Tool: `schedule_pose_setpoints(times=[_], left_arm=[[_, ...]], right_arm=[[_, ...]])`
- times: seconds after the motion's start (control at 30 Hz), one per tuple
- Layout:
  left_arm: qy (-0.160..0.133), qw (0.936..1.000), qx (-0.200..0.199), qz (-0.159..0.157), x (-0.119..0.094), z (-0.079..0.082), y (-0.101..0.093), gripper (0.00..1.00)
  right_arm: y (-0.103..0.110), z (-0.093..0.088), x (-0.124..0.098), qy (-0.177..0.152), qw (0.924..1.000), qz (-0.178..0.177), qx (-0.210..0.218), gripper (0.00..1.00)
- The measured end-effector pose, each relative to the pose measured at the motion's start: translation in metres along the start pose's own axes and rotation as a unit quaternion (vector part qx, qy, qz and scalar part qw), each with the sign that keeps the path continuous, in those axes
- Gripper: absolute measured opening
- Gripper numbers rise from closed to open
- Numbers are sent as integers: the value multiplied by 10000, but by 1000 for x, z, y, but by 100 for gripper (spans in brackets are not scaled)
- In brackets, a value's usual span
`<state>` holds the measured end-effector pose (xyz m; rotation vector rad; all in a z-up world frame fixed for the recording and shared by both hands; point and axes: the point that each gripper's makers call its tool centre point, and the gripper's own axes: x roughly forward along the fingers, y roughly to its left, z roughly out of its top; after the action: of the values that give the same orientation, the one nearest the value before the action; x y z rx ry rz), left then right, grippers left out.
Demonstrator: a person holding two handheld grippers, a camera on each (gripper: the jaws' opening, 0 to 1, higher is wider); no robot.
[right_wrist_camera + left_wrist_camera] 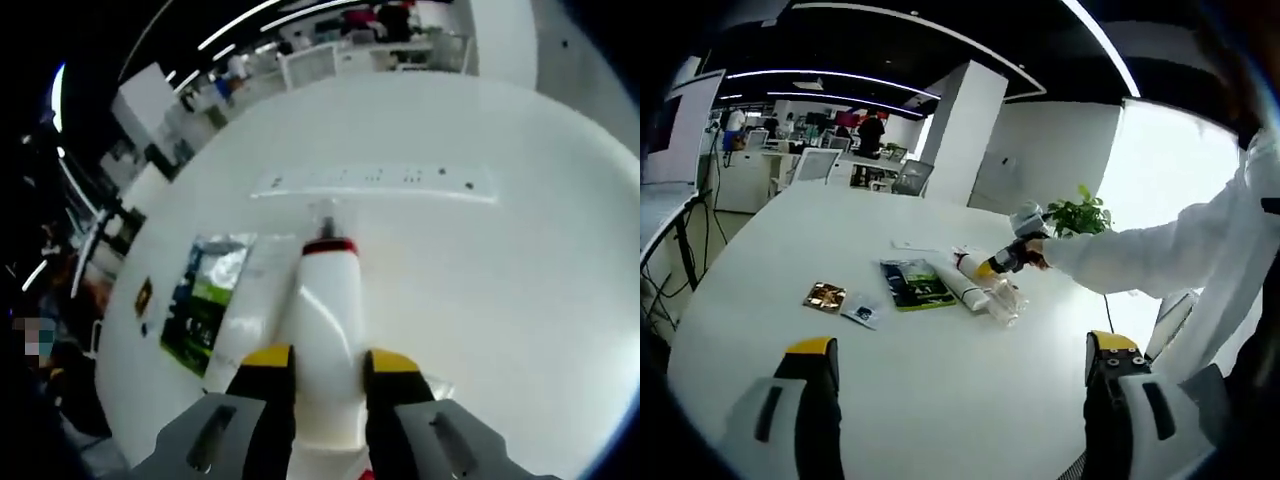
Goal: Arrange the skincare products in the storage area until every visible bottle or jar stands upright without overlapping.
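Right gripper (320, 365) clamps a white tube (325, 340) lying on the table (520, 290), cap pointing ahead; bare table to its right. Left gripper (960, 355) gapes wide, holding nothing, products (975, 280) well ahead, table edge just below.

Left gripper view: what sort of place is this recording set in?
Most likely an open-plan office: a large white table up front, desks with office chairs behind, and strip lights on a dark ceiling.
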<state>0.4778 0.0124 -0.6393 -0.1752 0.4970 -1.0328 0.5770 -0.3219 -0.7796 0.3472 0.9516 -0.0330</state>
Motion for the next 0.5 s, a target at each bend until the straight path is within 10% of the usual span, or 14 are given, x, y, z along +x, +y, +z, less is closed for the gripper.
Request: schedule_pose_setpoints(times=[0.5], left_arm=[[151,9947,-690,-746,100,35,-21,85]], right_arm=[[6,-17,-16,-255,9995,174,-65,19]])
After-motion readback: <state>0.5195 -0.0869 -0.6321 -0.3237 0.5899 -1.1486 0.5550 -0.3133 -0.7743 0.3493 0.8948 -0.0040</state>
